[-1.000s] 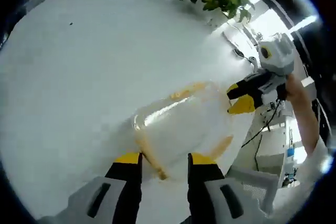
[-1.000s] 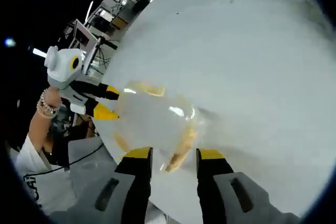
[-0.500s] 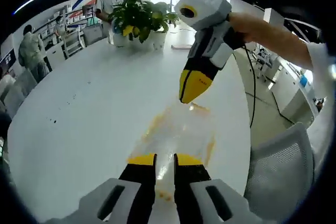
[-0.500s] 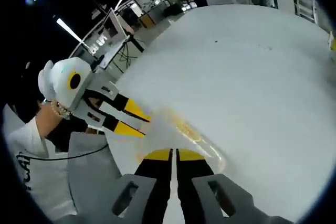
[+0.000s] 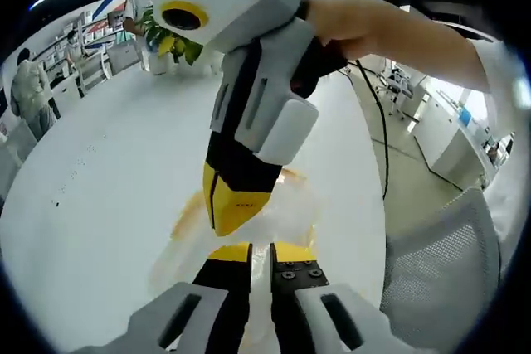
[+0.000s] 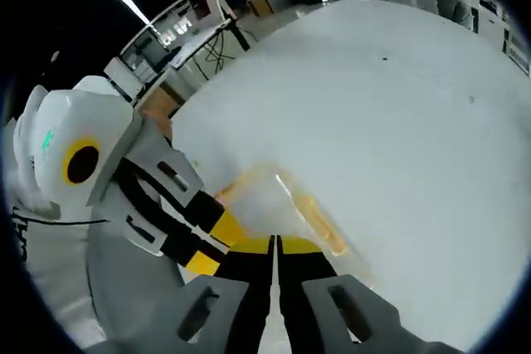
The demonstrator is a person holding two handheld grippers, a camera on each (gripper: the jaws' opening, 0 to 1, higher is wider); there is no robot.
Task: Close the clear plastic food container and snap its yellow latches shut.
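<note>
We see the left gripper [image 5: 260,252] and right gripper [image 6: 275,244], jaws pressed together with nothing visibly held, tips meeting over the clear food container [image 6: 274,196] with yellow latches [image 6: 319,220].

A white table [image 6: 431,122] (round-edged) carries the clear container [image 6: 286,209] and a potted plant [image 5: 170,43].

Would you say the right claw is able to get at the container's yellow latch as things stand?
Probably yes: the right claw, jaws closed, is right over the container, with a yellow latch just beyond its tips and nothing between.
</note>
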